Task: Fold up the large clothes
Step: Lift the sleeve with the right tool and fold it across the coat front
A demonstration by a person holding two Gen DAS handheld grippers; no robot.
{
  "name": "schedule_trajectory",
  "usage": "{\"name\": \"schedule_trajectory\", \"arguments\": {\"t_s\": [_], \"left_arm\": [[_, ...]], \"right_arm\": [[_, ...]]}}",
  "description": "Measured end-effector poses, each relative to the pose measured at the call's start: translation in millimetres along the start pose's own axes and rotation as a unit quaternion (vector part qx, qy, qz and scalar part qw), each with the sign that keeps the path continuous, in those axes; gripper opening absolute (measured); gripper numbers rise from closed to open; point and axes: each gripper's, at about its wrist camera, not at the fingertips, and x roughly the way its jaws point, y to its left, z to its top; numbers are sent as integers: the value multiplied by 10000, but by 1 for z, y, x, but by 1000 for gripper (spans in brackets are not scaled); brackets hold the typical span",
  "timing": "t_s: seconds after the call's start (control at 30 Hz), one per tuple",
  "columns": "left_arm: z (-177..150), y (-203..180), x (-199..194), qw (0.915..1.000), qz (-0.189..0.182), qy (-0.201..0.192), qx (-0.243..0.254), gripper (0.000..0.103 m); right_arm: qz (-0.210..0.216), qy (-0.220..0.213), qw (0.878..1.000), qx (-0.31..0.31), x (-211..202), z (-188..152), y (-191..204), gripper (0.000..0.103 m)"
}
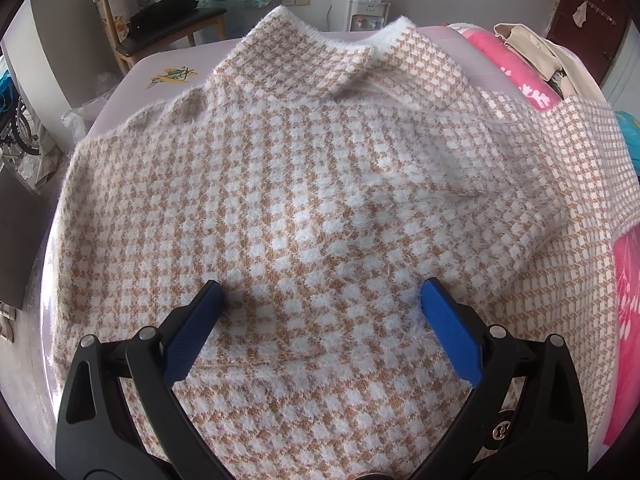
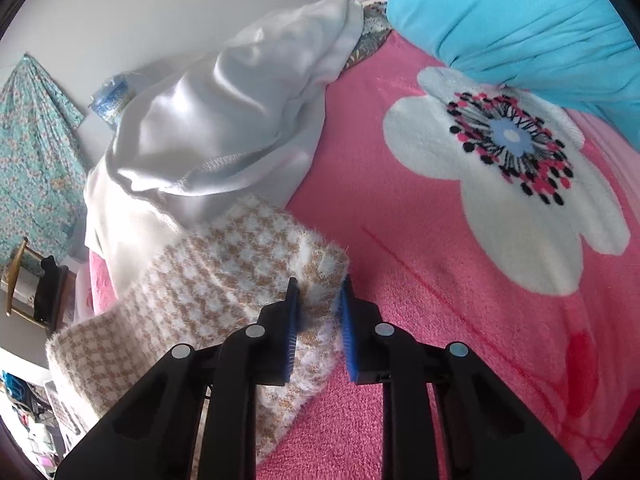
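Observation:
A fuzzy tan-and-white houndstooth sweater (image 1: 320,180) lies spread flat on the bed, with its collar at the far end and one sleeve running off to the right. My left gripper (image 1: 322,286) hovers just above the sweater's lower body. Its blue pads stand wide apart and open, with nothing pinched between them. In the right wrist view the sweater's sleeve end (image 2: 240,264) lies on the pink blanket. My right gripper (image 2: 320,300) is shut on the sleeve's fuzzy edge, and fabric fills the narrow gap between its pads.
A pink flower blanket (image 2: 440,280) covers the bed's right side. A blue pillow (image 2: 520,20) and a white garment (image 2: 220,120) lie on it. Beige clothes (image 1: 532,48) are piled at the far right. A wooden chair (image 1: 160,20) and a water dispenser (image 1: 362,4) stand beyond the bed.

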Motion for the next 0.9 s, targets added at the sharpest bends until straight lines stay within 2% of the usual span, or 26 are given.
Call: {"name": "schedule_trajectory", "arguments": {"t_s": [0.2, 0.57, 0.8, 0.9], "left_arm": [[1, 0, -1, 10000, 0, 13, 14, 96], [4, -1, -2, 10000, 32, 48, -34, 96], [5, 1, -30, 9994, 33, -353, 45, 96], [2, 9, -41, 9992, 113, -394, 40, 96]], "right_arm": [[93, -504, 9984, -244, -53, -4, 6, 18], [676, -1325, 9856, -808, -155, -5, 44, 17], [1036, -1634, 9735, -1219, -204, -13, 84, 17], [1145, -1750, 9676, -1414, -222, -20, 104, 17]]}}
